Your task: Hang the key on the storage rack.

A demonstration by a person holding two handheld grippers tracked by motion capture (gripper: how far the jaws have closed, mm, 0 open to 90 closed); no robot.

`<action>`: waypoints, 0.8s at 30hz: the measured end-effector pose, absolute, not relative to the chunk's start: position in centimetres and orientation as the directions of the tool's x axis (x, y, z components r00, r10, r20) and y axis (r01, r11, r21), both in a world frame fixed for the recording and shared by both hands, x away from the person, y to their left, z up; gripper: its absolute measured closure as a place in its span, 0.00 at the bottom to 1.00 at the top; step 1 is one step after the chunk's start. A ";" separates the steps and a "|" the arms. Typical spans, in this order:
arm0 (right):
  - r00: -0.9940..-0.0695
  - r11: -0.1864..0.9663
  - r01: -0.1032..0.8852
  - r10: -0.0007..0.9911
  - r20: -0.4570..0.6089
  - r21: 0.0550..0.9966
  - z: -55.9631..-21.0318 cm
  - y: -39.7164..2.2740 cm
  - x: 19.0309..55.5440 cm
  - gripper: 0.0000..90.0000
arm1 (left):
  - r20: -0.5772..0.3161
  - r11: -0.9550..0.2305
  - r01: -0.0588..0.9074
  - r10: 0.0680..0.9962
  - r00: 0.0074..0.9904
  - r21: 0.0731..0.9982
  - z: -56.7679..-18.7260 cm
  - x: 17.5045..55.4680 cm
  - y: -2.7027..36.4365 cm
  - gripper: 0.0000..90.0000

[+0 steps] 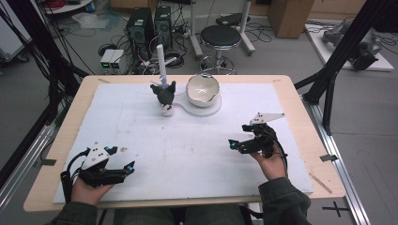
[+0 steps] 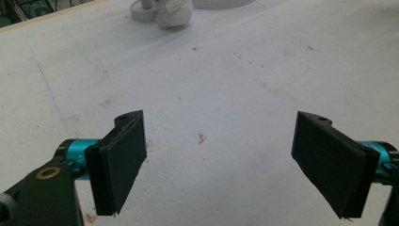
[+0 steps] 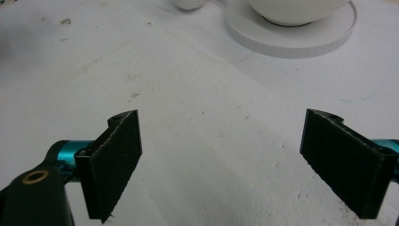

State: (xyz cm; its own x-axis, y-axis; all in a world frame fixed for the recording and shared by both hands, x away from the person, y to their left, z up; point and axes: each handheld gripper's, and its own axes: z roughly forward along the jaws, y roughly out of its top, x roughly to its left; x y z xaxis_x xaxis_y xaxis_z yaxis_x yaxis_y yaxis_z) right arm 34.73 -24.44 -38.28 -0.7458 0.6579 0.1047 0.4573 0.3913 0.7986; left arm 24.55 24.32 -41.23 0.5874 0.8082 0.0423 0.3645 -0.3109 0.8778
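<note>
Two grippers resting low over the white mat (image 1: pixel 197 140), each held in a hand at the near edge of the table (image 1: pixel 300 117), seemingly waiting at the ready before any reach. Left gripper (image 1: pixel 119 159) lying with jaws spread wide and grasping nothing, pads (image 2: pixel 123 162) framing bare, speckled mat. Right gripper (image 1: pixel 238 140) likewise released, jaws wide apart, pointing ahead toward the white bowl (image 1: pixel 202 90) sitting on its round white base (image 3: pixel 291 37). Standing well ahead of both grippers, and likely the things to be handled: the bowl, and just beside it, on its left as seen from the grippers, a small dark figure (image 1: pixel 164 93) with pointed ears on a pale foot, a white upright rod (image 1: pixel 161 61) rising behind it. Lying between grippers and these things: nothing but open mat, so no obstacle to a straight reach, though figure and bowl standing close together probably calling for care not to knock one while taking the other.
</note>
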 end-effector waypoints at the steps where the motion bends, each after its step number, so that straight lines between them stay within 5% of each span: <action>1: -0.746 0.390 0.453 0.658 0.101 0.802 -38.4 -24.5 34.7 0.14 | 0.043 -0.312 0.364 0.807 0.588 0.877 -41.2 24.5 24.3 0.21; 24: -0.737 0.372 0.460 0.667 0.113 0.806 -39.3 -25.5 33.5 0.14 | 0.041 -0.312 0.363 0.805 0.592 0.878 -41.2 24.5 24.3 0.21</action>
State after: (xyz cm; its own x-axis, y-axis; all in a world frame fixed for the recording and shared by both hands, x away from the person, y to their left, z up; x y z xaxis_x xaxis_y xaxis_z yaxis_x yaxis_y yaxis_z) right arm 33.55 -25.46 -39.31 -0.7367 0.6668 0.1127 0.4604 0.3725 0.8058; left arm 24.52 24.33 -41.23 0.5919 0.8050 0.0411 0.3631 -0.3118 0.8780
